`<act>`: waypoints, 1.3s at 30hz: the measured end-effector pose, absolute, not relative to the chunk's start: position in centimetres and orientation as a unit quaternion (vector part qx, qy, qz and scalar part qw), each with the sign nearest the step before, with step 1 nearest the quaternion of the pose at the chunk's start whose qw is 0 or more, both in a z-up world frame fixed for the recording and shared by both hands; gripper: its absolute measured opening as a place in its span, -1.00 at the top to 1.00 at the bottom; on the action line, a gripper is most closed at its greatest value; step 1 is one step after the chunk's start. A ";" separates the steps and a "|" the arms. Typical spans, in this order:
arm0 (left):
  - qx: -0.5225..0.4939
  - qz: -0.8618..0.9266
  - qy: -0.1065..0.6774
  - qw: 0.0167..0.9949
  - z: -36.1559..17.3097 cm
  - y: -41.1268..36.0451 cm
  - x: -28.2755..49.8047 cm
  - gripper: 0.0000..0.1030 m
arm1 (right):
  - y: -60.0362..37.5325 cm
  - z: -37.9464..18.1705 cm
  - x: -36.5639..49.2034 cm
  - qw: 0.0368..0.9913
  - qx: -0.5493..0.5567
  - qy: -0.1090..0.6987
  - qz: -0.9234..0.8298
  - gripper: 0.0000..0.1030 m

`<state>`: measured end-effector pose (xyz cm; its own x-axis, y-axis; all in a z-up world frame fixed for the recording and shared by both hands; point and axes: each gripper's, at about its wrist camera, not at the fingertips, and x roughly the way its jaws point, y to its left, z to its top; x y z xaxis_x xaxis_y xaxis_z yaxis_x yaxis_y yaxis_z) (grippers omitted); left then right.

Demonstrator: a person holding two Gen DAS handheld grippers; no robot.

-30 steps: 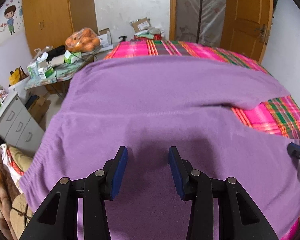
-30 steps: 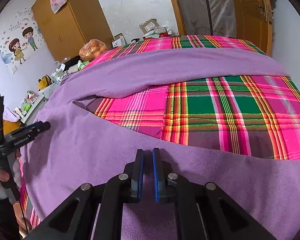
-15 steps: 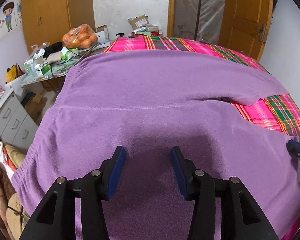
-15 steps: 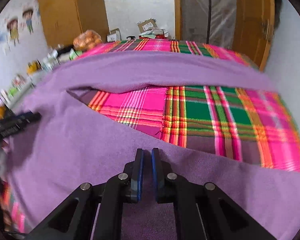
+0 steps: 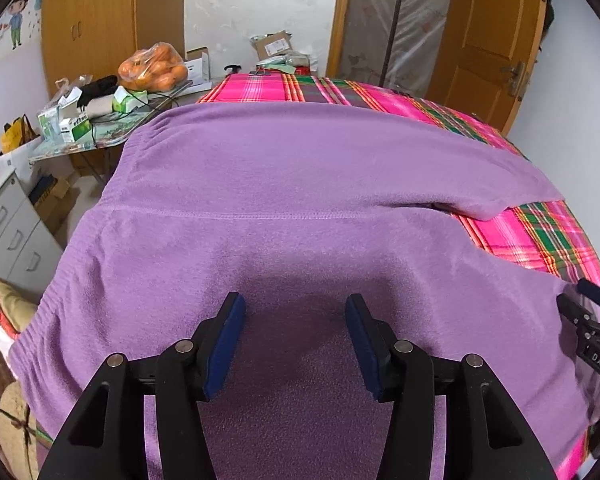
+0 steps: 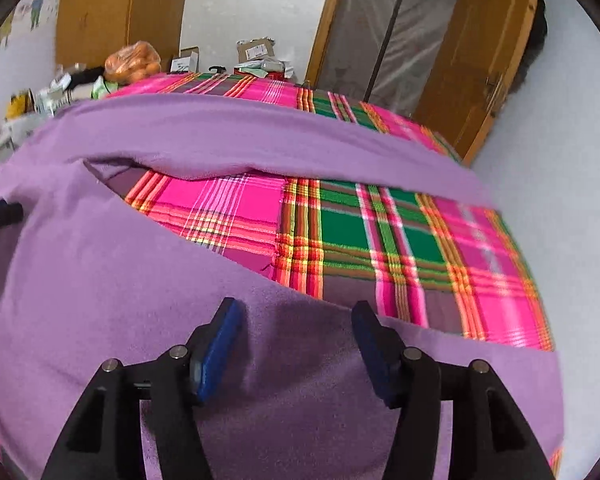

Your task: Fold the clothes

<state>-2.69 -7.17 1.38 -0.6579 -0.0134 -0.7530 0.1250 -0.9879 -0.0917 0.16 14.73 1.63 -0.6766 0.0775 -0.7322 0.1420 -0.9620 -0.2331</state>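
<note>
Purple fleece trousers (image 5: 300,184) lie spread across a bed (image 6: 340,232) covered in pink and green plaid, their two legs forking apart to bare the cover between them. The left claw (image 5: 296,312) hangs over the seat of the garment, its jaws wide and opening, nothing pinched. The right claw (image 6: 296,316) stands over the nearer leg, jaws likewise opening and apparently clear of the cloth. A bag of oranges (image 5: 154,68) sits on a cluttered counter (image 5: 112,136) beside the bed.

"DAS" in white letters on right gripper (image 5: 596,312) body; nothing else legible.
</note>
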 end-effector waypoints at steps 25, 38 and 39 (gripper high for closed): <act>0.424 -0.904 0.023 0.051 1.3 -6.1 -3.4 -0.23 | 16.5 1.4 -0.8 0.110 0.431 0.049 -0.894 -0.38; 0.392 -0.920 0.015 0.005 4.3 -9.0 -3.0 -0.16 | 14.2 6.6 -1.0 0.218 0.399 0.082 -0.887 -0.06; 0.382 -0.924 0.012 0.008 4.9 -9.9 -3.1 -0.16 | 13.3 7.3 -1.1 0.230 0.390 0.095 -0.886 -0.11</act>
